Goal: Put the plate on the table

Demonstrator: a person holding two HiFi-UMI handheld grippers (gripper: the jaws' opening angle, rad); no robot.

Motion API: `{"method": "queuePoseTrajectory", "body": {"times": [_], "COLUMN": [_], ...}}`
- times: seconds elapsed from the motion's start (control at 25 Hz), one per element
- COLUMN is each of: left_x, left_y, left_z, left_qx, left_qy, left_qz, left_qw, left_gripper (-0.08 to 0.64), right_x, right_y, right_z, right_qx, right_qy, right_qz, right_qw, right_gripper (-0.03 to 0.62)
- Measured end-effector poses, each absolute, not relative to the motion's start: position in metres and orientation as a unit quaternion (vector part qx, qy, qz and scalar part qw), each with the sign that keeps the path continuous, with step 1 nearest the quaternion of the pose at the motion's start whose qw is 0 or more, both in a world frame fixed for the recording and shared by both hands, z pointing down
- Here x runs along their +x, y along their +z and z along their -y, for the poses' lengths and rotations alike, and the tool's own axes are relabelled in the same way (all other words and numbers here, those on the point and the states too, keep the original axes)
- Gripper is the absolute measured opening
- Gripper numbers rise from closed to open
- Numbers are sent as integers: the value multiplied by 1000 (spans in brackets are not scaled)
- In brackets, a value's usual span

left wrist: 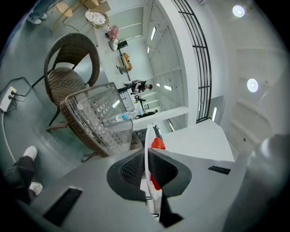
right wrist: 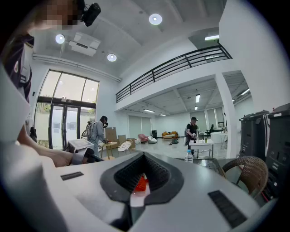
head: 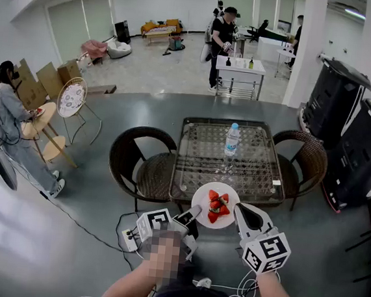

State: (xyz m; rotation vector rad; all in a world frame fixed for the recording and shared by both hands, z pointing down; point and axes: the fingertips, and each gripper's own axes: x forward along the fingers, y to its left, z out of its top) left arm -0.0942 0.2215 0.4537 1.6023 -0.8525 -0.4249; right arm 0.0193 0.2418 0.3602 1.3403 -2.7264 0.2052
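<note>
1. Grey floor of a big open hall spreads under a glass-topped bench.
2. At the bench's near edge a round white plate is held level, partly over the glass and partly past it. It carries cut strawberries. Whether it rests on the glass I cannot tell.
3. The left tongs come in from just off the bench's near edge and are nearly closed, pinching the plate's left rim. In the left gripper view the thin rim stands edge-on between the ribbed pads.
4. The right tongs are drawn narrow on the plate's right rim, also at the bench's near edge. In the right gripper view the white rim sits low between the pads, with red fruit behind it.
5. A water bottle stands upright near the middle of the bench.
6. Two wicker chairs flank the bench — one on its left, one on its right.
7. Far beyond the bench, a person in black stands at a small white stand.
</note>
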Motion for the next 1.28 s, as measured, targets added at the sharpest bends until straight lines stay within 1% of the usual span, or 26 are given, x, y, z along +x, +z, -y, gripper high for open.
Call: {"method": "queuePoseTrajectory", "body": {"times": [0.72, 1.28], "left_x": [-88, -75], "left_y": [457, 456], "left_z": [-223, -225], "left_qx": [690, 691], "left_qy": [-183, -185], "left_qz": [369, 377], "left_qw": [595, 588], "left_gripper": [17, 17], "right_x": [24, 47], "right_y": [360, 360], "right_z": [-243, -244], "right_qx": [432, 433], "right_qy": [67, 69], "right_qz": [898, 898], "right_qw": [43, 32], "right_gripper": [5, 5]}}
